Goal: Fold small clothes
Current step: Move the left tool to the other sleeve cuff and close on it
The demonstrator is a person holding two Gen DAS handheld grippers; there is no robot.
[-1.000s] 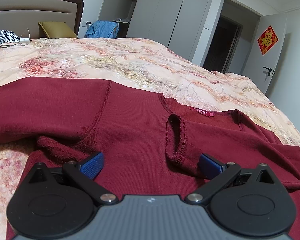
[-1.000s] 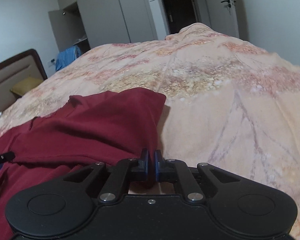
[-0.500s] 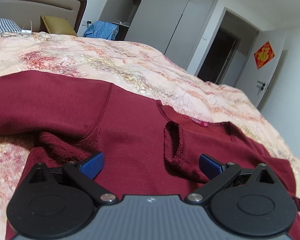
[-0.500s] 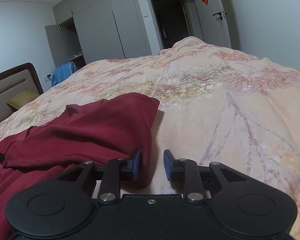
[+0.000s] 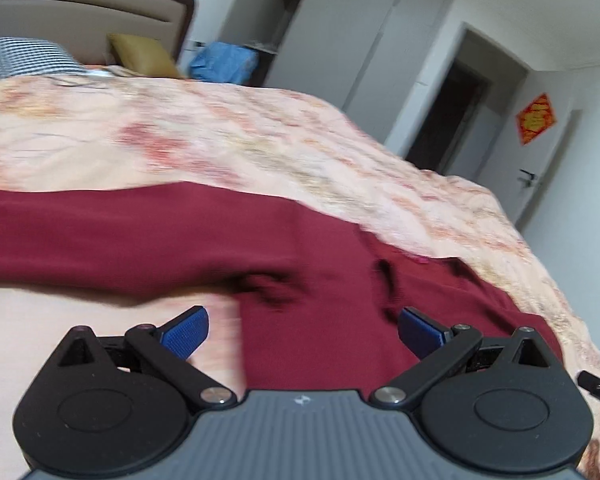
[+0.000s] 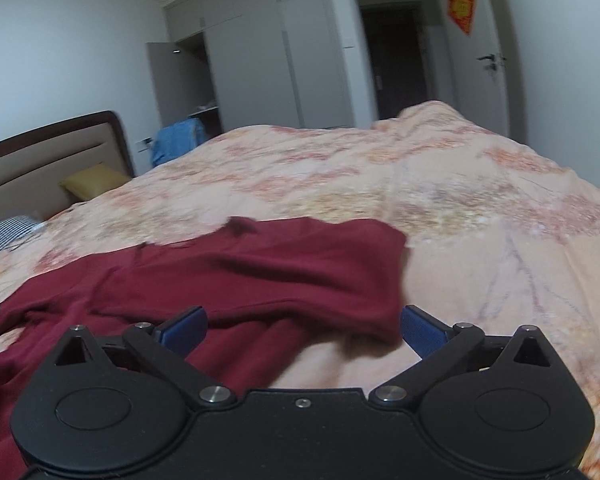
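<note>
A dark red top [image 5: 148,236] lies spread across the bed [image 5: 220,136], one sleeve running out to the left in the left wrist view and the neckline [image 5: 384,268] just ahead of the left gripper [image 5: 302,330]. That gripper's jaws are spread wide with nothing between them; the body of the top lies below and ahead of them. The right gripper [image 6: 302,330] is likewise wide open and empty, its jaws either side of a folded-over sleeve [image 6: 300,268] that lies across the top's right side.

With nothing held, the fold looks only part done, and the likely trouble is in the next grasp. Knit cloth is soft and layered here, so closing on the sleeve's edge could catch one layer only, or take the body below along with it, and the lift would then drag the fold out of shape. The quilt is loose too and could be pinched with the cloth.

Both views are blurred by motion, so seams, the hem and the neck label are hard to make out. The near edge of the top is hidden under both gripper bodies, and whether the blue pads [image 6: 186,326] touch the cloth cannot be told. The left sleeve's end is cut off by the frame
</note>
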